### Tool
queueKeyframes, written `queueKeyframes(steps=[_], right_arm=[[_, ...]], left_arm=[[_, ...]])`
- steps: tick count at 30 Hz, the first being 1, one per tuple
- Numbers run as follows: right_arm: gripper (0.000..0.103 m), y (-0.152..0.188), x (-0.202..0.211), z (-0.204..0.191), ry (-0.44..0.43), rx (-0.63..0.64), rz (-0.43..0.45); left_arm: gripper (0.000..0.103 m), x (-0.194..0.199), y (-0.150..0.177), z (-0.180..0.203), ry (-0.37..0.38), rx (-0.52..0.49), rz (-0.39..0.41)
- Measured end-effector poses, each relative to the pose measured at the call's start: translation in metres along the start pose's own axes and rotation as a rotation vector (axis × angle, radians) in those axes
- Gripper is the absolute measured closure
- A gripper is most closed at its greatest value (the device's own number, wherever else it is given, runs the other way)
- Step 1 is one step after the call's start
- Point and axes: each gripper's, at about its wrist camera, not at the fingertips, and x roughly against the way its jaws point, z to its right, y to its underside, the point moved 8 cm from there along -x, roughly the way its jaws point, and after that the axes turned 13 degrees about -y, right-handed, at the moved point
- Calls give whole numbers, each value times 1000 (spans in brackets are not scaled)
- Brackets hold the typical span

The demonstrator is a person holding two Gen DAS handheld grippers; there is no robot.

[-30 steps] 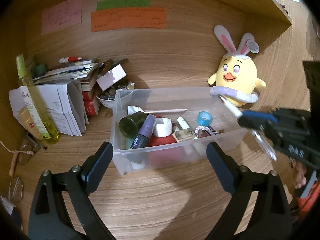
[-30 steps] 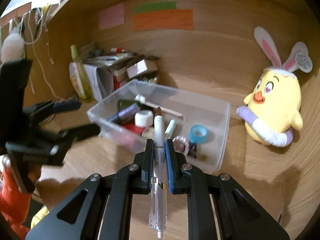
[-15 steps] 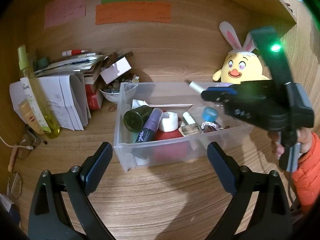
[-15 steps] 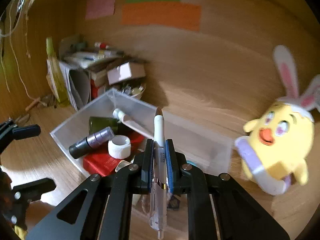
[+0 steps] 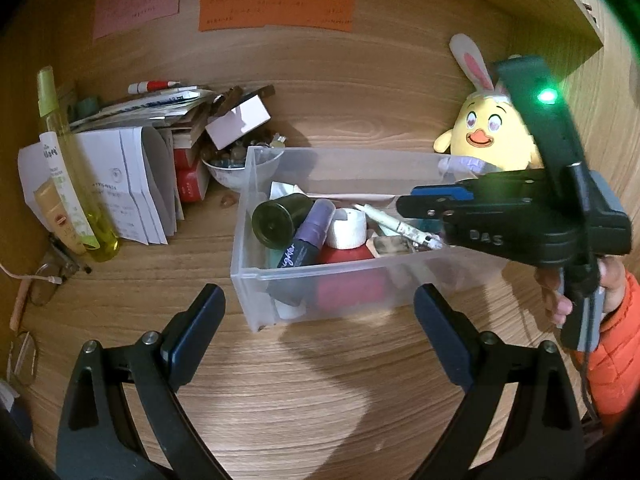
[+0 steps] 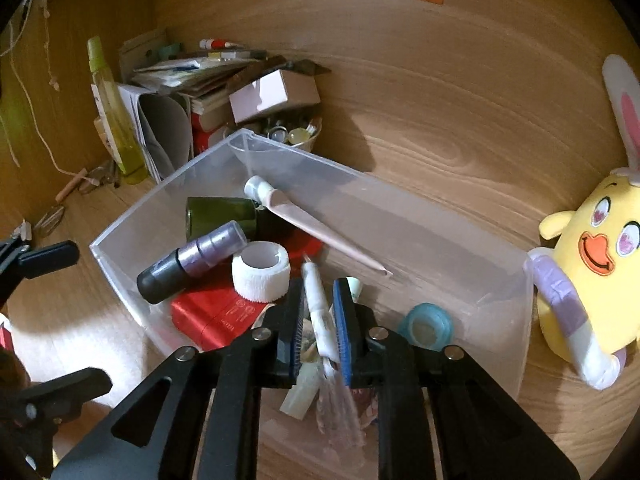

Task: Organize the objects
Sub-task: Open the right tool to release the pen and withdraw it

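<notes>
1. Clear plastic bin (image 5: 256, 280), open-topped, on the wooden desk (image 5: 320, 380). I count inside it:
- dark green bottle (image 6: 220, 216) on its side at the left end;
- purple-capped tube (image 6: 192, 264), lying beside the bottle;
- roll of white tape (image 6: 260, 270);
- red box (image 6: 208, 312), flat on the floor under the tube and the tape;
- long pale tube with a white cap (image 6: 304, 232), slanted along the back wall;
- blue ring (image 6: 426, 326) at the right end;
- white pen (image 6: 318, 300), over the bin's middle, between the blades of my right gripper (image 6: 318, 320).

2. Right gripper: jaws opening, a narrow gap on each side of the pen; pads do not press it. The pen's rear end is a blur.

3. Left gripper (image 5: 320, 332): jaws spread wide, nothing between them, hanging in front of the bin's near wall.

4. Small white bowl (image 5: 236, 168) behind the bin's left corner, full of small bits I cannot identify.

5. Hard to read: items low in the bin under the right gripper are hidden by its body. The yellow plush chick (image 5: 492, 140) is partly covered by the right gripper in the left view. Wall notes (image 5: 276, 10) too small to read.
</notes>
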Motion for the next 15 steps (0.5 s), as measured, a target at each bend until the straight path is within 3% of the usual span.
queueKeyframes(steps=[7, 11, 15], right_arm=[[85, 15, 34, -4, 19, -17, 59], [68, 29, 59, -9, 58, -25, 114], [60, 41, 76, -13, 70, -45, 147]], left_arm=[[7, 5, -2, 5, 6, -5, 13], [7, 8, -4, 10, 13, -6, 16], [7, 14, -5, 14, 23, -1, 25]])
